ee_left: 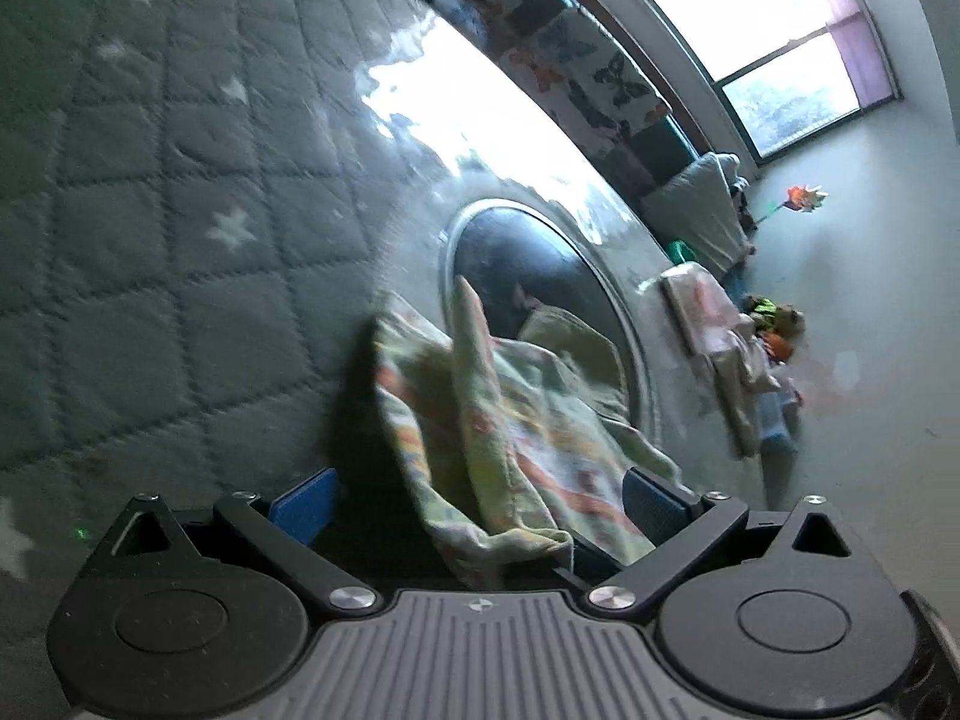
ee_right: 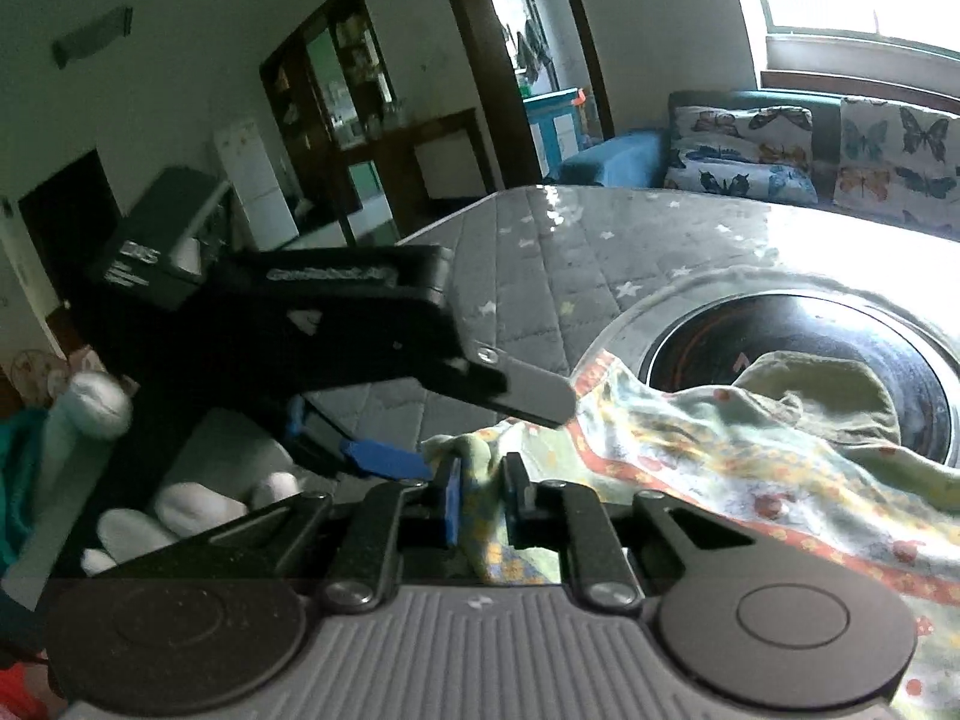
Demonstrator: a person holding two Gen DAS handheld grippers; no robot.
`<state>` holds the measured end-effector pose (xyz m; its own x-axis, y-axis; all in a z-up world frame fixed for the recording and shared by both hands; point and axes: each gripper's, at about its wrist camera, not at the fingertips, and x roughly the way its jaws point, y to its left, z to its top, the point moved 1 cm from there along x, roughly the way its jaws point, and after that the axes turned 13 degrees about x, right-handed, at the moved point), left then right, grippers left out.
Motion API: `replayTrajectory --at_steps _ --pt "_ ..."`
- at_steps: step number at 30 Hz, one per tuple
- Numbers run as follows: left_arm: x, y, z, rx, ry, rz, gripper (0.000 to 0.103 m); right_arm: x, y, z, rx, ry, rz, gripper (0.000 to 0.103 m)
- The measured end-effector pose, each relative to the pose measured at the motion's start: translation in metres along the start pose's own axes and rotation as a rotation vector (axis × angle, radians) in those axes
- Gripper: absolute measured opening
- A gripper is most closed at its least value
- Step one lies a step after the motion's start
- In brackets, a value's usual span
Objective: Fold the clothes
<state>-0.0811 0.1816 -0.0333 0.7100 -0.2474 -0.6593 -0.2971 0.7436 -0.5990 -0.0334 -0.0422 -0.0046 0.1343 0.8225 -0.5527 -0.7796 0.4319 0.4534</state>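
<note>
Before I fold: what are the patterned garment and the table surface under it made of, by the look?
The patterned garment looks like soft, matte woven or knit cotton: it drapes limply and creases. The table cover appears to be quilted grey fabric with stitched diamonds and white stars, under a glossy clear sheet, likely plastic or glass, judging by window glare.

I see soft, crumpled printed cloth in the garment [ee_right: 708,456], matt against the quilted grey table cover [ee_left: 180,228], which lies under a glossy clear film glaring near the window. The round inset [ee_left: 528,276] looks like dark shiny glass with a metal rim, and my left gripper [ee_left: 480,510] is matt black plastic with ribbed blue pads [ee_left: 303,507].
</note>
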Motion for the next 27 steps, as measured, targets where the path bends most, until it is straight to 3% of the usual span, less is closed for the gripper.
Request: replayTrajectory --at_steps 2,7,17,20,22,27 --pt "0.007 -0.002 0.002 -0.019 0.019 -0.028 0.098 -0.003 -0.002 0.002 0.012 -0.010 0.006 0.013" --pt "0.026 -0.003 0.004 -0.039 0.058 -0.068 0.076 -0.007 -0.006 0.002 0.026 -0.020 0.022 0.012" --pt "0.031 0.000 0.005 -0.023 0.045 -0.066 0.060 0.001 -0.009 -0.006 0.019 0.003 0.035 0.013" --pt "0.034 0.000 0.005 -0.008 0.051 -0.041 0.039 -0.005 -0.013 -0.007 0.019 -0.007 0.025 0.017" --pt "0.036 0.001 0.003 0.014 0.052 -0.019 0.020 -0.012 -0.019 -0.007 0.028 -0.023 0.008 0.017" --pt "0.037 0.006 0.002 0.013 0.047 -0.016 0.016 -0.031 -0.032 -0.008 0.049 -0.065 -0.034 0.024"
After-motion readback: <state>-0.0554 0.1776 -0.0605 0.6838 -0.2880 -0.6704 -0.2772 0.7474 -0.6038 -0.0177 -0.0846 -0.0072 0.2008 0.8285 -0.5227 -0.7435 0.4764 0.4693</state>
